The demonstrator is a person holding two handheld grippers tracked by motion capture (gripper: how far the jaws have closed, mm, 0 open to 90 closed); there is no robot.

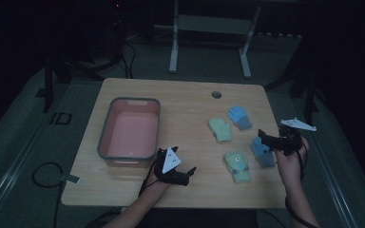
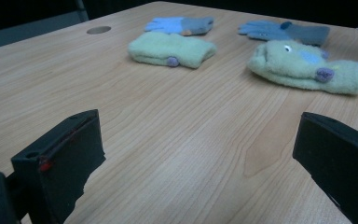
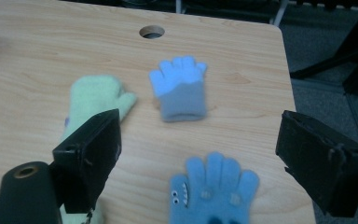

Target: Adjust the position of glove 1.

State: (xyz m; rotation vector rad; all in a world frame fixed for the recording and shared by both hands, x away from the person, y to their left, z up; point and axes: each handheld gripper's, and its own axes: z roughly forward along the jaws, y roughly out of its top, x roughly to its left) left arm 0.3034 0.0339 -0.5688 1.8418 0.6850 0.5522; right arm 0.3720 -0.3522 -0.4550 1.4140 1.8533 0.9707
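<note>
Four small gloves lie on the right half of the wooden table (image 1: 185, 102). A plain green mitten (image 1: 220, 129) (image 2: 172, 48) (image 3: 95, 98) lies beside a blue glove with a grey cuff (image 1: 240, 117) (image 2: 182, 24) (image 3: 179, 88). Nearer me lie a green mitten with a face (image 1: 237, 166) (image 2: 307, 65) and a blue glove with a face (image 1: 262, 152) (image 2: 284, 31) (image 3: 214, 191). My right gripper (image 1: 264, 140) (image 3: 205, 158) hovers open just above the blue face glove. My left gripper (image 1: 189, 175) (image 2: 200, 163) stands open low over bare wood, left of the green face mitten.
A pink bin with a grey rim (image 1: 129, 128) sits on the left half of the table, empty. A round cable hole (image 1: 216, 94) (image 3: 151, 31) is near the far edge. The table's right edge runs close beside my right hand.
</note>
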